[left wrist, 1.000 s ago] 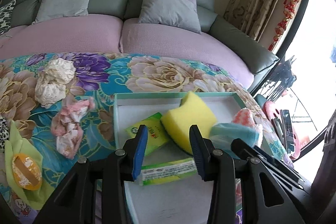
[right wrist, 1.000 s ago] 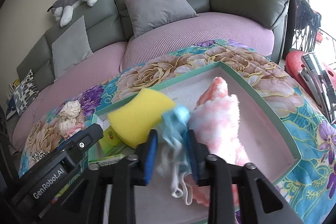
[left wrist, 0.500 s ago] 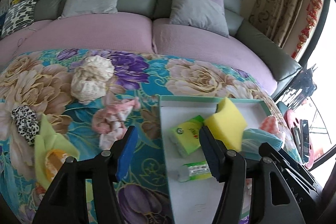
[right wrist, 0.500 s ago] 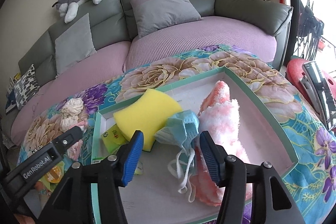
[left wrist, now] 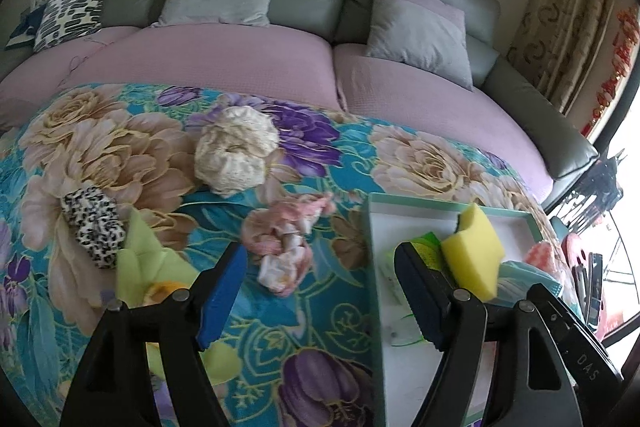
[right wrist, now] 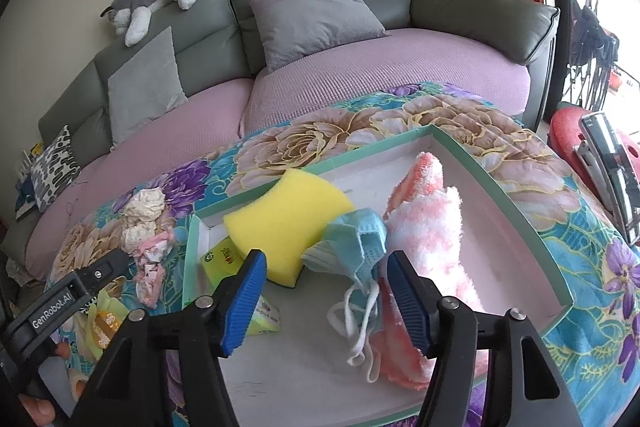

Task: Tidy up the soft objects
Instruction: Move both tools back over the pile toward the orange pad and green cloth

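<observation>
Black tool point(right wrist: 326, 297), blue ribbed pads point(right wrist: 245, 301)

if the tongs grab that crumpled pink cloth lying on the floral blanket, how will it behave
The pink cloth is bunched in loose folds, so it will probably hang limp and unfurl when lifted. It looks thin, so likely very light. Pushed, it would probably drag and bunch on the floral blanket rather than slide. The left tongs stand open near it.

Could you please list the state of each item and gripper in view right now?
left gripper: open, jaws just opening, empty.
right gripper: open, jaws just opening, mask released.
blue mask: lying in tray.
yellow sponge: in tray, tilted.
pink towel: crumpled in tray.
pink cloth: outside tray.
cream cloth: outside tray.
</observation>
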Motion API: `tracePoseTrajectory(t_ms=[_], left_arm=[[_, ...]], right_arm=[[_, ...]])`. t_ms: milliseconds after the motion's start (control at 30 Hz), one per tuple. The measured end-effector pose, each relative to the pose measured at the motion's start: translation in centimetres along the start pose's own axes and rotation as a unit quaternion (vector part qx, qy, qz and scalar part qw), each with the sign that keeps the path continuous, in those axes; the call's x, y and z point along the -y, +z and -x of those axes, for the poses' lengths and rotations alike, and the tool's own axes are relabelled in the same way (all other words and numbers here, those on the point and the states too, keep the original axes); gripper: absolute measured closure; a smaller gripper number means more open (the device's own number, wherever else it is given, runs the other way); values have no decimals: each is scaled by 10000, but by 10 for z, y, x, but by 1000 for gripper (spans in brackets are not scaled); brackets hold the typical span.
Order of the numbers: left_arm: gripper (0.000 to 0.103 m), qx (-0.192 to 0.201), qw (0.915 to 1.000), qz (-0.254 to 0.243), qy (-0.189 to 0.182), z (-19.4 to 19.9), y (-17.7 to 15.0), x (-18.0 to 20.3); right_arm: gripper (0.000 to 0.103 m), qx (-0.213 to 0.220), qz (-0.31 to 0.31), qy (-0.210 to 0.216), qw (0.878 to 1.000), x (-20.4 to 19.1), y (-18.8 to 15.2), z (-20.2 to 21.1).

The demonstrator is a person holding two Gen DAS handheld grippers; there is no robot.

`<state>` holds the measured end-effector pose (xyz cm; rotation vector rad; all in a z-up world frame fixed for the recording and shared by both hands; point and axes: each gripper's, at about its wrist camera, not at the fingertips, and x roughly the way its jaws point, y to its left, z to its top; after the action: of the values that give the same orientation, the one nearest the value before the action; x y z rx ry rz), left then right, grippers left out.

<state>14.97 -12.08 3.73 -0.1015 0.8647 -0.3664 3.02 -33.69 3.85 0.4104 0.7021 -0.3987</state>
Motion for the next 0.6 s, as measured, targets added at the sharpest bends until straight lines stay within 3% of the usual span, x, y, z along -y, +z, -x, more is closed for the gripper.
tracePoseTrajectory(t_ms=[367,500,600], left_arm=[[26,35,9993,283,242,14,1,-36],[26,49,9989,346,323,21,1,-49],[26,53,9981,465,408,25,2,-60]], right_arm=[[31,13,57,135,9999,-9,0,0],[31,140,277,-10,9995,-19,-2,1],[31,167,350,160,9991,-26,-4,3]])
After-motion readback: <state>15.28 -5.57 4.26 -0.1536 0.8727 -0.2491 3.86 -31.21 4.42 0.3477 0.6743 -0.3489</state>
